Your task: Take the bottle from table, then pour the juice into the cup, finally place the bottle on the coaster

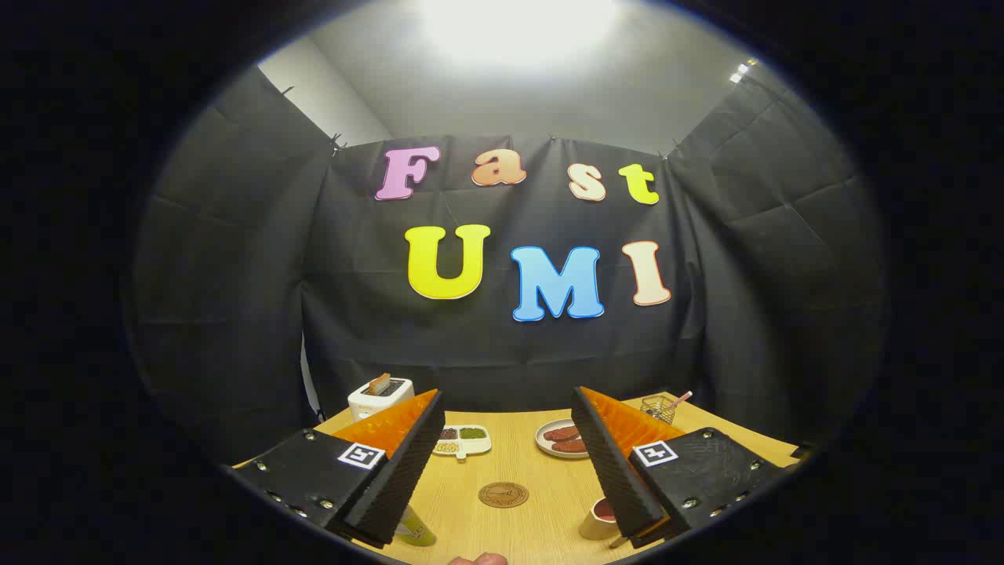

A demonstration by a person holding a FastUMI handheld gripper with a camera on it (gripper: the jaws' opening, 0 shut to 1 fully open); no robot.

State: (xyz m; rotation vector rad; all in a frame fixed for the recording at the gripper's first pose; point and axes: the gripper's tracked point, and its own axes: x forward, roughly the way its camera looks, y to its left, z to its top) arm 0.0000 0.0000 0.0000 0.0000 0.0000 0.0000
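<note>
The gripper is held wide open above a table, its two fingers spread well apart and angled forward and inward with nothing gripped between them, while a fingertip of a person's hand is glimpsed below.

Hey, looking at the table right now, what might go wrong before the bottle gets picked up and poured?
1. The bottle sits low beside the left finger, not between the fingers of the open gripper, so closing now would likely miss or knock it.
2. The cup is tucked against the right finger and already holds something red; a sideways sweep could tip it.
3. The coaster lies close to both, so the final placement has little room.
</note>
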